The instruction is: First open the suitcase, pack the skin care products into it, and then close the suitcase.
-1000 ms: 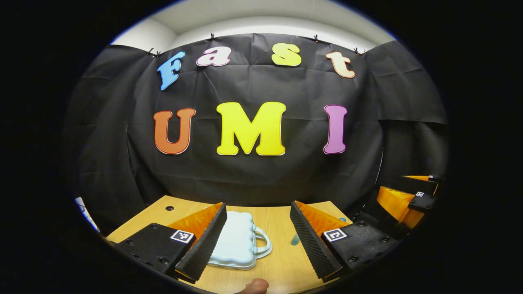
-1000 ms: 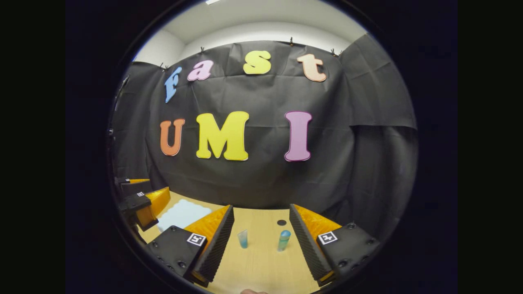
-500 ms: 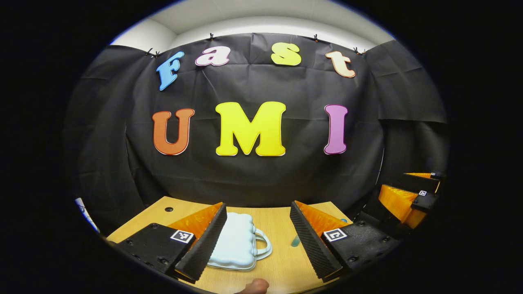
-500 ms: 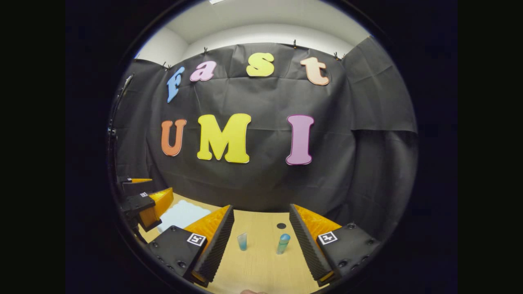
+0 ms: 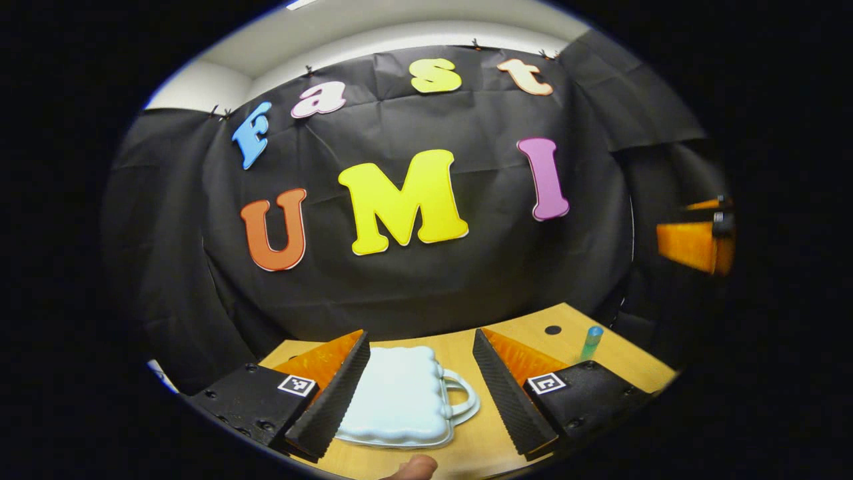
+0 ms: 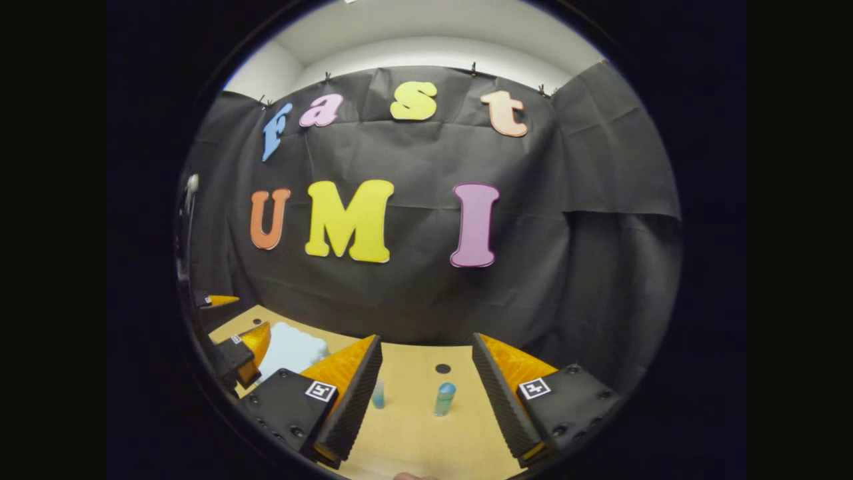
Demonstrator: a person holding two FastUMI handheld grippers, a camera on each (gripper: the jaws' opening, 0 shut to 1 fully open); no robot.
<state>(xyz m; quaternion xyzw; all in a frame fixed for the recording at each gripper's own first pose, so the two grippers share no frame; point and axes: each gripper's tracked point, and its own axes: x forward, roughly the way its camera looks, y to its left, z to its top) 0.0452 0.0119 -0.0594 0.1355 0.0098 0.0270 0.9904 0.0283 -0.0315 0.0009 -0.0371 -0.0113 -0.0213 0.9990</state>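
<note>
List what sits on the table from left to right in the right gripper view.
Left claw → pale blue suitcase → small clear bottle → blue-capped bottle.

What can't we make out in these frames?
- Suitcase, left gripper view: its left edge sits behind the left gripper's finger; latch not discernible.
- Small clear bottle, right gripper view: partly behind the right gripper's finger.
- Blue-capped bottle, right gripper view: too small to tell the product.
- Suitcase contents: lid is down.
</note>
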